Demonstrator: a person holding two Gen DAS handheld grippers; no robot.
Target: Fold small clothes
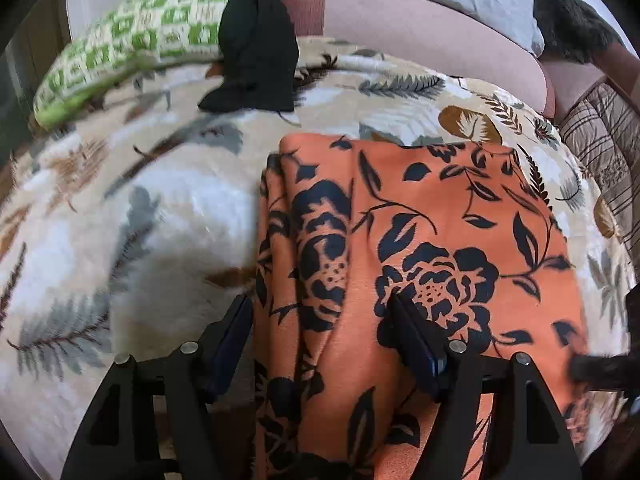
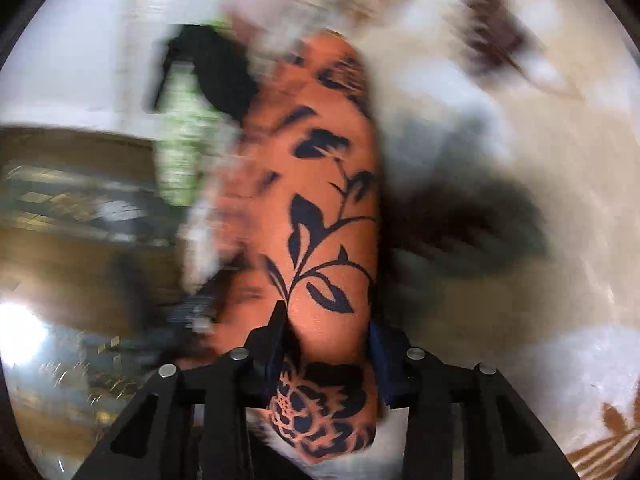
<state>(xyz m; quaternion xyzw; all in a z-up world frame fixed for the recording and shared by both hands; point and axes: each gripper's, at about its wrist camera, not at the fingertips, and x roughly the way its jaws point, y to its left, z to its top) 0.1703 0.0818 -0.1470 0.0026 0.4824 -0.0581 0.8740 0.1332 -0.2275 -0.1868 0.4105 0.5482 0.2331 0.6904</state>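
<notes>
An orange cloth (image 1: 440,208) with a black flower print lies folded on a leaf-patterned blanket (image 1: 160,208). My left gripper (image 1: 320,320) is open over the cloth's near left part. Its left finger stands beside the bunched left edge and its right finger rests over the big flower, so the bunched edge lies loose between them. In the blurred right wrist view the same orange cloth (image 2: 320,200) runs away from me in a long roll. My right gripper (image 2: 328,324) is shut on its near end, and the fabric fills the gap between both fingers. A dark blurred shape (image 1: 600,368) touches the cloth's right edge.
A green-and-white pillow (image 1: 132,40) and a black garment (image 1: 256,40) lie at the far left of the bed. A pink pillow (image 1: 420,28) runs along the back, with a striped brown quilt (image 1: 600,140) to the right. A wooden floor (image 2: 80,208) shows past the bed's edge.
</notes>
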